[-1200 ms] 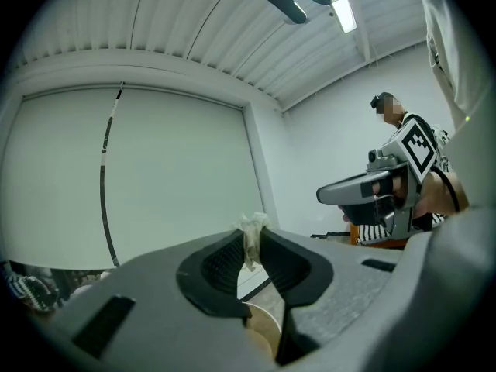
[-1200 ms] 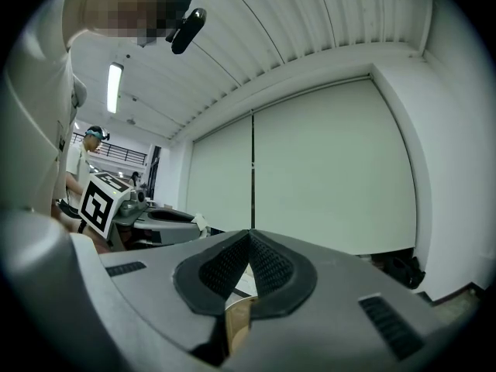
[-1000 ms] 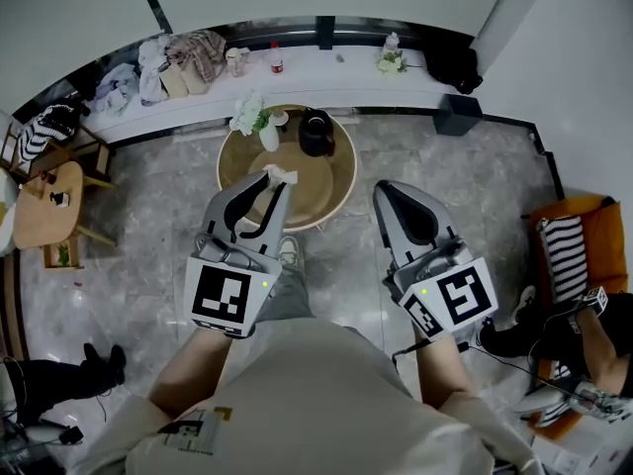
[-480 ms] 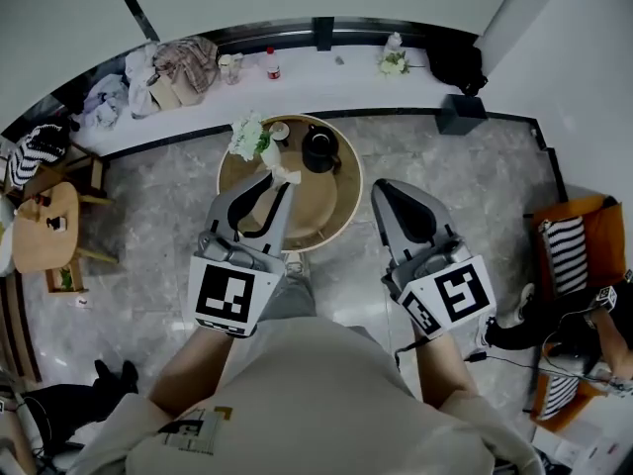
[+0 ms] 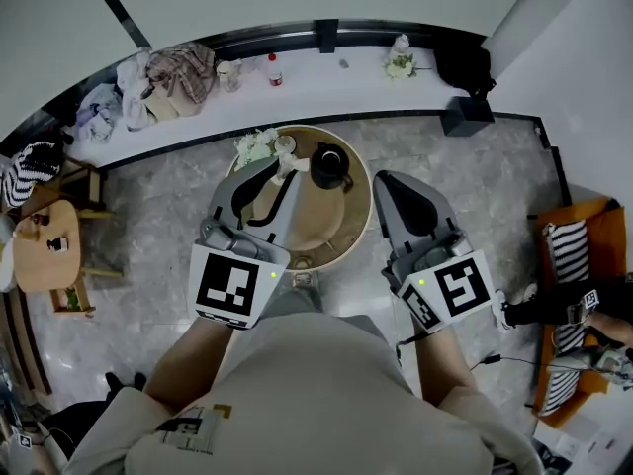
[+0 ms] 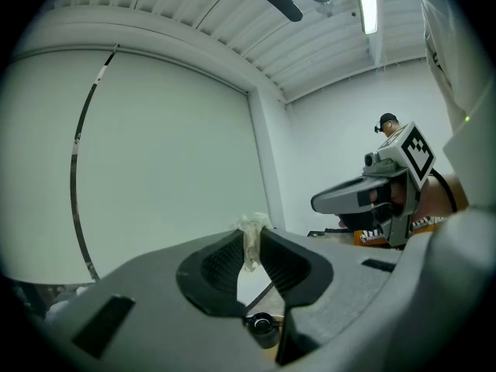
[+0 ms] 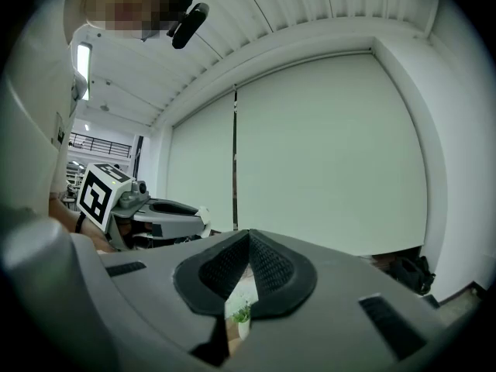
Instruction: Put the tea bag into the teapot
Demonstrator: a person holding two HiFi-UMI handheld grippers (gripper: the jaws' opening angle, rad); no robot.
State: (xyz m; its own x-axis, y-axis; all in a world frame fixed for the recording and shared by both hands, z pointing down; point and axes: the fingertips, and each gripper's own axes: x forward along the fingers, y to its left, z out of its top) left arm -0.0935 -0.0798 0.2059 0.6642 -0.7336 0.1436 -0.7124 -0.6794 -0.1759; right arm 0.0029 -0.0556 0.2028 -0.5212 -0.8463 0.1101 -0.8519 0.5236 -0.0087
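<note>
A tea bag (image 6: 250,242) is pinched in the left gripper (image 5: 274,163) jaws, near a black teapot (image 5: 329,166) on a round bench (image 5: 336,221). The right gripper (image 7: 248,237) jaws are closed together, empty.

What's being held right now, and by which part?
The left gripper pinches the tea bag near its crumpled end, at the jaw tips; the right gripper is shut, empty.

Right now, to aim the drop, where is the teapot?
Head view: black teapot stands on the round table, far side, just right of the tea bag and white flowers.
</note>
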